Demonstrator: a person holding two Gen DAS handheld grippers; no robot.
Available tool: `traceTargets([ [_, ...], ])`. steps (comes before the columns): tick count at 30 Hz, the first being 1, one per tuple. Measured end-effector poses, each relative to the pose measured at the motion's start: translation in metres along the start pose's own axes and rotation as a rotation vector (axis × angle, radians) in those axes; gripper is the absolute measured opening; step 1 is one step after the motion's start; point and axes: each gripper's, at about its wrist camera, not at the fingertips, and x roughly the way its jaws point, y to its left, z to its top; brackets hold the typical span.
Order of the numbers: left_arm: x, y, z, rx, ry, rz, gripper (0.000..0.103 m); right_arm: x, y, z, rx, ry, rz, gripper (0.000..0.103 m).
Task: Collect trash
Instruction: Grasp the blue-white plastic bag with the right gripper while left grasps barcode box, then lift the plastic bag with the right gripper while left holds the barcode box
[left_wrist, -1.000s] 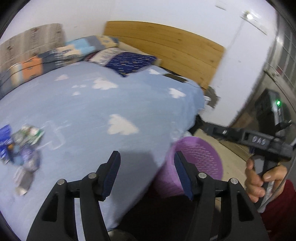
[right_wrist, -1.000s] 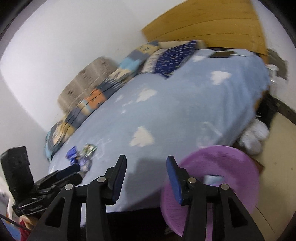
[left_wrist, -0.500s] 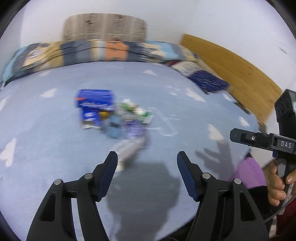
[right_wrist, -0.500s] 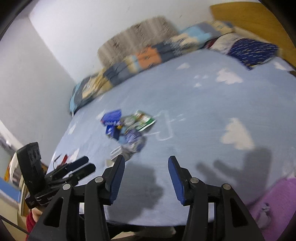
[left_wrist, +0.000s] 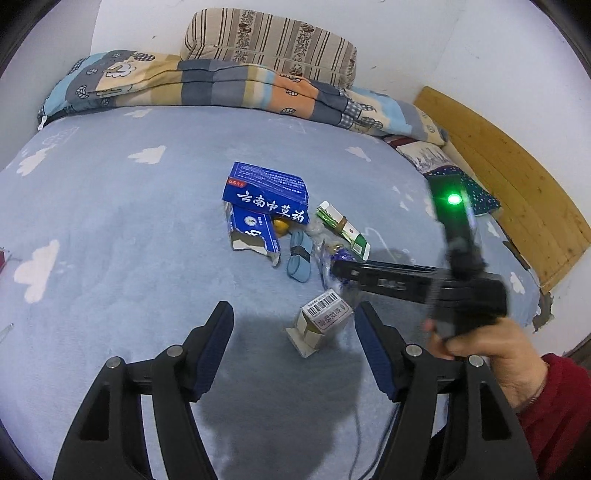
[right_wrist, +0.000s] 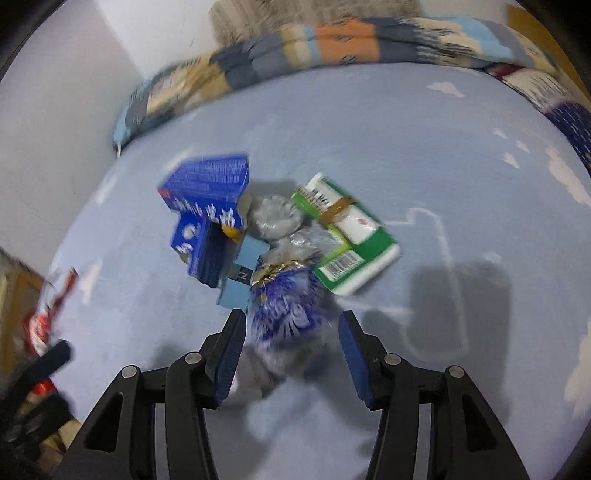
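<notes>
A heap of trash lies on the light blue bedspread (left_wrist: 110, 229): a blue box (left_wrist: 266, 192), a torn blue carton (left_wrist: 253, 234), a pale blue roll (left_wrist: 299, 258), a green and white packet (left_wrist: 343, 229) and a shiny blue wrapper (right_wrist: 286, 306). A small beige carton with a barcode (left_wrist: 321, 321) stands nearest, between the fingers of my open left gripper (left_wrist: 293, 314), closer to the right finger and untouched. My right gripper (right_wrist: 291, 321) is open and straddles the blue wrapper, pads apart from it. In the left wrist view the right gripper (left_wrist: 343, 267) reaches in from the right, held by a hand (left_wrist: 480, 339).
A folded patchwork quilt (left_wrist: 221, 85) and a striped pillow (left_wrist: 269, 40) lie along the far wall. A wooden headboard (left_wrist: 517, 177) closes the right side. A thin white cable (right_wrist: 436, 229) lies right of the heap. Something red (right_wrist: 40, 325) sits at the bed's left edge.
Both views have swung from the purple basket at the bed's edge to the trash heap, now close. The right gripper has come down over the blue wrapper. Both pairs of jaws stand slightly wider.
</notes>
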Motion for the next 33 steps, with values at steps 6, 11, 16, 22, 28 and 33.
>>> traceTargets([
  [6,0.009,-0.008,-0.002,0.035,0.023,0.020,0.067,0.011,-0.007,-0.001,-0.006,0.022,0.044,0.035],
  [11,0.034,-0.019,0.000,0.080,0.078,0.004,0.068,-0.043,-0.021,-0.007,0.061,-0.021,0.129,0.034],
  [16,0.071,-0.043,-0.004,0.219,0.151,-0.003,0.068,-0.093,-0.029,-0.023,0.083,-0.114,0.125,0.034],
  [22,0.100,-0.066,-0.014,0.355,0.181,0.055,0.067,-0.110,-0.047,-0.031,0.176,-0.149,0.162,0.034],
  [28,0.114,-0.067,-0.018,0.362,0.191,0.084,0.053,-0.105,-0.050,-0.031,0.189,-0.134,0.168,0.034],
  [33,0.111,-0.069,-0.019,0.349,0.173,0.101,0.052,-0.102,-0.045,-0.032,0.170,-0.130,0.156,0.034],
])
